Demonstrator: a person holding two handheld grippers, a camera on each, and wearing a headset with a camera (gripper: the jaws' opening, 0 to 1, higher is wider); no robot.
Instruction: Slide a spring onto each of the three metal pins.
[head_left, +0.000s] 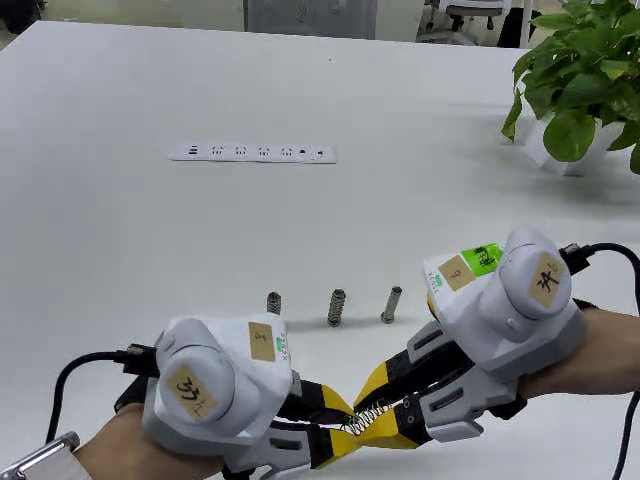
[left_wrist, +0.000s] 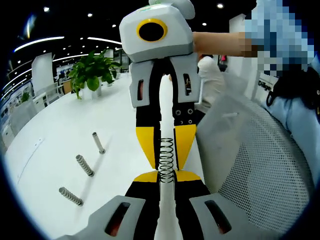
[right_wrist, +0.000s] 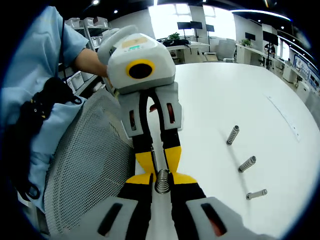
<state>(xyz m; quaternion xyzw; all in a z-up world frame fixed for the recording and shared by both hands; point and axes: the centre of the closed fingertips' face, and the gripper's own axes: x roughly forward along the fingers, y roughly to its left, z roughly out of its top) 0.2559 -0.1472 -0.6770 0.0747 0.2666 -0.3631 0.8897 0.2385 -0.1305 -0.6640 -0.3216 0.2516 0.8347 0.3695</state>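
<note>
Left tongs (head_left: 342, 437), right tongs (head_left: 390, 420) grip slim silver coil spring (head_left: 366, 417) ends.

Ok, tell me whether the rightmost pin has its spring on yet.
Not on: the rightmost pin shows a smooth bare shaft, and a spring is held between the left gripper and right gripper.

Open surface, one short row of obstacles
Three upright pins (head_left: 336, 306) stand just beyond the left gripper (head_left: 343, 428) and right gripper (head_left: 388, 412), whose tips meet on a spring (head_left: 366, 417); bare surface (head_left: 150, 240) reaches back to the power strip (head_left: 252, 152), plant (head_left: 585, 70) far right.
</note>
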